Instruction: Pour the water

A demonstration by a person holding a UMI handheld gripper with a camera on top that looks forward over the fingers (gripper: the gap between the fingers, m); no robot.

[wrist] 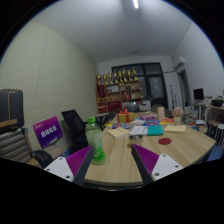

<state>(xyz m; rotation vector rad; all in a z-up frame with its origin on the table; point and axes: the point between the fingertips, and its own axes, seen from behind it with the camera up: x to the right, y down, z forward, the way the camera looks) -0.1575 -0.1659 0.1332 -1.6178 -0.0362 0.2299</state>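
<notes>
Office room, seen from a hand-held gripper (110, 165) that points along a light wooden table (120, 160). The gripper's two fingers reach forward over the near end of the table, each with a purple pad (77, 160) on its inner face. The fingers stand spread apart, with bare tabletop showing in the gap between them; nothing is held.

A green plastic bottle (95, 139) stands upright on the table just ahead of the left finger, close to its tip. Whether it touches the finger cannot be told. It sits toward the left finger rather than midway in the gap.

Farther along the table lie scattered small things: a teal box-like object (155, 129), papers, and a red round object (164, 142) near the right finger's side. Cups and containers too small to make out cluster at the far end.

To the left of the table stands a dark office chair (73, 124), and beside it a purple sign (47, 129) leans low against the white wall. At the back of the room a shelf (122, 90) holds rows of red and gold items. A strip light (136, 4) glows on the ceiling.
</notes>
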